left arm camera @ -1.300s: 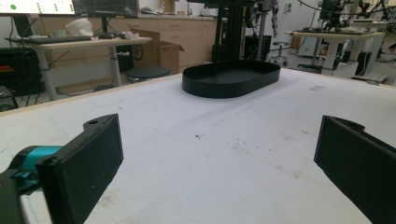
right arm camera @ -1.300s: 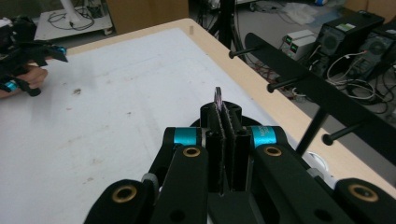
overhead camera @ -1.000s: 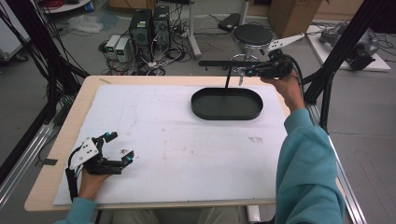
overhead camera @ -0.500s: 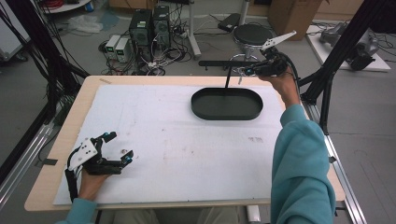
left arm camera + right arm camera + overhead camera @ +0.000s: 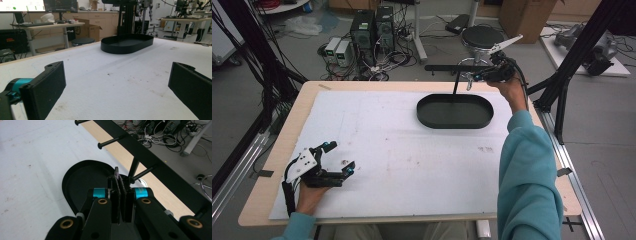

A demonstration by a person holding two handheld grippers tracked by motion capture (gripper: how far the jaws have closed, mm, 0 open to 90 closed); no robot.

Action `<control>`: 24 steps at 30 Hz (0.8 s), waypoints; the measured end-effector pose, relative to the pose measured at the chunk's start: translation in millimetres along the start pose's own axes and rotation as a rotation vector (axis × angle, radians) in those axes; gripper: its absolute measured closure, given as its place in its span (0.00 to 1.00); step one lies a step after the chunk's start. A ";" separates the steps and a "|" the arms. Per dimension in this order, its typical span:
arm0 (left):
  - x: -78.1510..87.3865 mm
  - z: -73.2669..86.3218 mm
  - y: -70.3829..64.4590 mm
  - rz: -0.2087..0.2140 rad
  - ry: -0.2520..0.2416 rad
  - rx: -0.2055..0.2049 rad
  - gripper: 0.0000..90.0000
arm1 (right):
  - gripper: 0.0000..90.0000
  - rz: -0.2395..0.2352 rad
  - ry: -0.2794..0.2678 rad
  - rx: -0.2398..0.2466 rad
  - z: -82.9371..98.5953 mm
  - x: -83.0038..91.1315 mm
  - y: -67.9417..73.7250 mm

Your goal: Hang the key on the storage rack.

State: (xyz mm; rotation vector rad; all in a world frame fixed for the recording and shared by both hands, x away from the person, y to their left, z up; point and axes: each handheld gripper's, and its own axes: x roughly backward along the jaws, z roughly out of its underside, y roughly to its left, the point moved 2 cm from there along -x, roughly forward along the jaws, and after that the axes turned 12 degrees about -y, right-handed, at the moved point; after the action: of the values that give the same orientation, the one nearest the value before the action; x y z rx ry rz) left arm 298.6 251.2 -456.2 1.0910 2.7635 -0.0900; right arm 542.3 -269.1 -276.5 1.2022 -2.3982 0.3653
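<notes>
A workshop floor strewn with cables and computer towers point(image 5: 372, 30) lies beyond a wooden table point(image 5: 277, 150) covered by a white mat point(image 5: 412, 155); no writing or label can be read anywhere, and the monitors in the left gripper view are too blurred to make out. The left gripper point(image 5: 339, 159) rests on the mat at the near left corner, its jaws spread wide with only bare mat between them; the right gripper point(image 5: 472, 76) is held up at the far right, above the table's far edge, its jaws clenched on a thin dark sliver point(image 5: 117, 173) too small to identify. Just below it sits a black oval tray point(image 5: 455, 111), which looks empty; behind the tray rises a black stand point(image 5: 455, 80) with a crossbar and horizontal pegs point(image 5: 110, 142); a teal sleeve point(image 5: 527, 175) hides the table's near right part.
</notes>
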 end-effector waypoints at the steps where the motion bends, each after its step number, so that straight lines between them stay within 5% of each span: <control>1: -0.1 0.0 -0.1 0.000 -0.001 0.001 0.02 | 0.99 0.000 0.000 0.000 0.0 0.0 0.0; 24: -0.1 0.0 -0.8 0.002 0.006 -0.007 0.02 | 0.99 0.076 -0.016 -0.009 4.5 -4.7 -11.9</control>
State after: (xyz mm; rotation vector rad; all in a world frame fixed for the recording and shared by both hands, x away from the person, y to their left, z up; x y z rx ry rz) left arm 298.2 250.5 -456.3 1.0939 2.7659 -0.0766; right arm 553.2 -274.7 -282.2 1.1167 -2.4618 0.3693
